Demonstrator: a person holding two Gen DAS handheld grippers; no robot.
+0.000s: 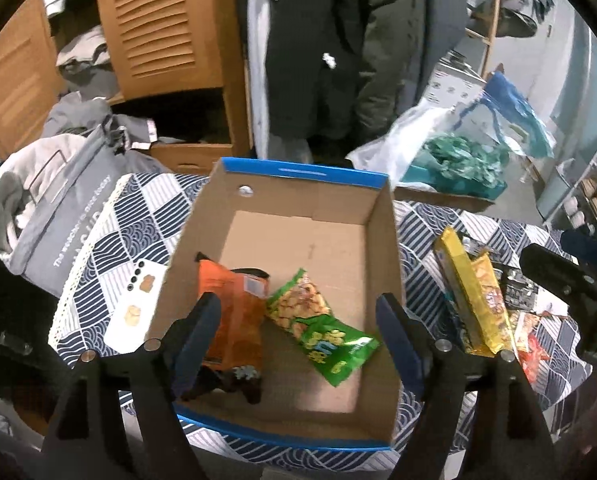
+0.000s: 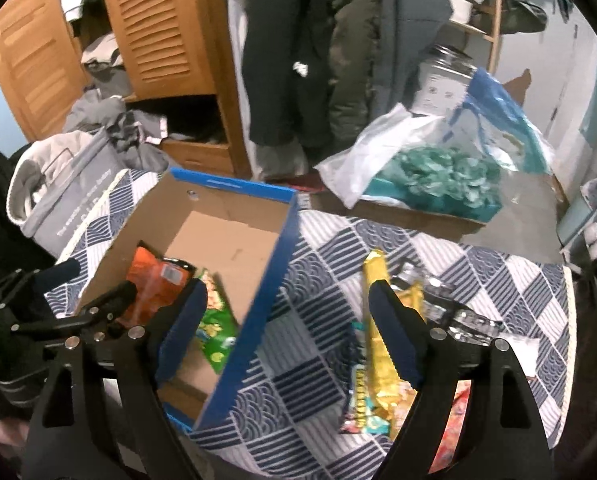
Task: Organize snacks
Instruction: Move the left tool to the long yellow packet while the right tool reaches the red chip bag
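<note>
An orange snack packet and a green snack packet, their print too blurred to be read, are seen lying in the open blue-rimmed cardboard box on the patterned table. Yellow snack packets are left on the table beside the box. The jaws of the left gripper and right gripper are held wide, with nothing gripped.

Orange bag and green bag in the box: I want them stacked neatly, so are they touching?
Touching. The left wrist view shows the green bag's upper corner lying against the orange bag's right edge, with no cardboard floor of the box visible between them there.
</note>
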